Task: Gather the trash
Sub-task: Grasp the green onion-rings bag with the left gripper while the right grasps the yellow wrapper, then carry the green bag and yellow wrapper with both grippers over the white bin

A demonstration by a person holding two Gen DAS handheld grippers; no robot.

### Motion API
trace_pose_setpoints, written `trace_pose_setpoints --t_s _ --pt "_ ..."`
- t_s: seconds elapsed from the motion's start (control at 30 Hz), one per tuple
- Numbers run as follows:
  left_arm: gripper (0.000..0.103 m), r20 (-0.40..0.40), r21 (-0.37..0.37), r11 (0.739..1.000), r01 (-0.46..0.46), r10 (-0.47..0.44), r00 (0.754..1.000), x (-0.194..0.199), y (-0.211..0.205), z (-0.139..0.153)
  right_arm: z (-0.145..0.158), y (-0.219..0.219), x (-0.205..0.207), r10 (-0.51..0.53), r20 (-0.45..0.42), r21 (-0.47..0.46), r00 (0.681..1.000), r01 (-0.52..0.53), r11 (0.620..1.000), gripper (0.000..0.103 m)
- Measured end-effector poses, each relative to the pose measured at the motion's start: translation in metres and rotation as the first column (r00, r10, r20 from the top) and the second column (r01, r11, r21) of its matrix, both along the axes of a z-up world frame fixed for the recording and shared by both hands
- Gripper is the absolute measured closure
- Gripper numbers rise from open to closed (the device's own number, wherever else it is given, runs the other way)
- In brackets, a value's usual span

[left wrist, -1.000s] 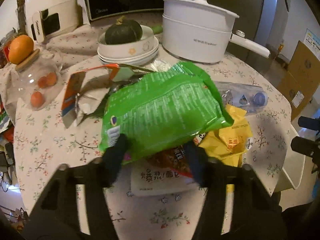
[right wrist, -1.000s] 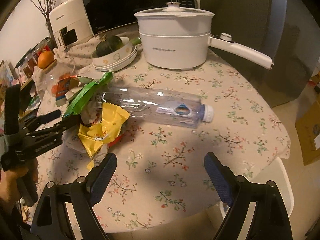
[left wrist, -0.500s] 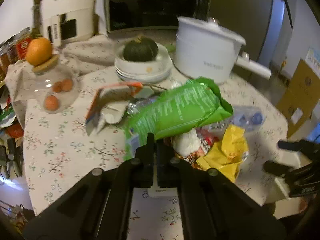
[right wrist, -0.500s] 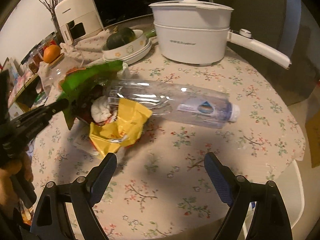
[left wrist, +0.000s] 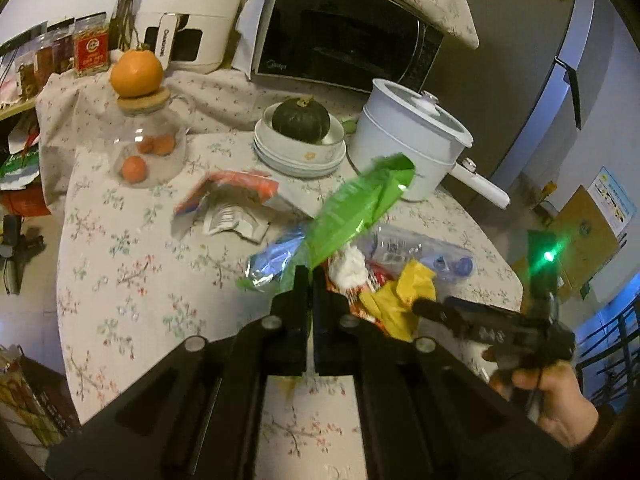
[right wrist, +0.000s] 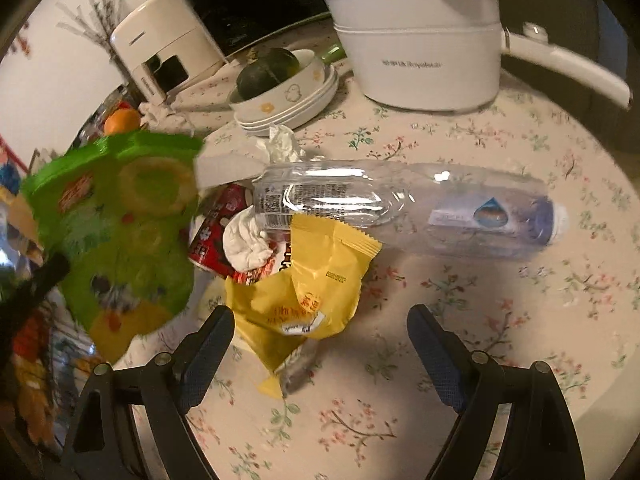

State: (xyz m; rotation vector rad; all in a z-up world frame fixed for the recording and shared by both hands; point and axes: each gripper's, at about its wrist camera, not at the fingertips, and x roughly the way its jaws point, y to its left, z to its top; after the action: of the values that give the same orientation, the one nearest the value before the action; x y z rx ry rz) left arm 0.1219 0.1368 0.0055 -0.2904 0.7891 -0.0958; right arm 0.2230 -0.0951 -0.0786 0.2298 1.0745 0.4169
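My left gripper point(left wrist: 310, 276) is shut on the green snack bag point(left wrist: 356, 208) and holds it lifted above the table; the bag also shows at the left of the right wrist view point(right wrist: 120, 216). My right gripper point(right wrist: 320, 336) is open and empty, just in front of a yellow wrapper point(right wrist: 308, 280). Behind the wrapper lie a crumpled white tissue point(right wrist: 244, 244), a red packet point(right wrist: 216, 236) and an empty clear plastic bottle point(right wrist: 400, 208) on its side. An orange and white torn wrapper point(left wrist: 228, 204) lies further left on the table.
A white electric pot point(right wrist: 424, 48) with a long handle, stacked bowls holding a dark squash point(right wrist: 268, 72), a microwave point(left wrist: 344, 32), a white appliance point(left wrist: 192, 12) and a glass jar topped by an orange point(left wrist: 138, 72) stand at the back. The round table point(right wrist: 500, 320) has a floral cloth.
My left gripper closed on the green bag and lifted it up and back off the pile. My right gripper moved closer to the yellow wrapper, still open.
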Motion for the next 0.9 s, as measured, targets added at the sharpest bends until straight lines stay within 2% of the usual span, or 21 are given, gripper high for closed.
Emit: trace_pose_setpoints --t_s 0.1,0.17,0.23,0.27,0.3,0.33,0.4,0.5,0.9 --pt "0.101 -0.014 -0.041 0.999 -0.003 0.002 1.000 -0.010 0.001 -0.003 -0.009 -0.002 0.005 0.003 -0.044 0.050 0.999 -0.001 0.999 0.036" --pt "0.101 -0.014 -0.036 0.999 -0.008 0.007 1.000 -0.013 0.001 -0.004 -0.013 -0.001 0.006 0.015 -0.058 0.062 0.998 -0.012 0.998 0.045" --pt "0.101 -0.015 -0.029 0.999 -0.017 0.017 1.000 -0.014 0.002 -0.004 -0.014 0.002 0.006 0.036 -0.057 0.055 0.998 -0.033 0.998 0.068" --pt "0.101 -0.016 -0.029 0.999 -0.023 0.023 1.000 -0.014 0.004 -0.005 -0.015 0.004 0.006 0.050 -0.055 0.051 0.997 -0.047 0.998 0.073" --pt "0.101 -0.015 -0.030 0.999 -0.028 0.028 1.000 -0.015 0.005 -0.005 -0.014 0.006 0.004 0.065 -0.052 0.049 0.997 -0.062 0.997 0.083" --pt "0.101 -0.013 -0.031 0.999 -0.035 0.035 0.999 -0.015 0.007 -0.005 -0.013 0.008 0.003 0.076 -0.049 0.047 0.996 -0.074 0.996 0.086" --pt "0.101 -0.008 -0.031 0.999 -0.043 0.043 0.999 -0.017 0.010 -0.004 -0.009 0.014 0.000 0.099 -0.033 0.033 0.995 -0.098 0.995 0.092" --pt "0.101 0.007 -0.022 0.998 -0.055 0.055 0.998 -0.020 0.013 0.000 -0.002 0.020 -0.003 0.118 -0.006 0.017 0.993 -0.118 0.993 0.093" --pt "0.101 0.062 -0.023 0.997 -0.078 0.079 0.995 -0.030 0.025 0.012 0.017 0.019 -0.012 0.133 0.041 0.011 0.990 -0.134 0.991 0.096"
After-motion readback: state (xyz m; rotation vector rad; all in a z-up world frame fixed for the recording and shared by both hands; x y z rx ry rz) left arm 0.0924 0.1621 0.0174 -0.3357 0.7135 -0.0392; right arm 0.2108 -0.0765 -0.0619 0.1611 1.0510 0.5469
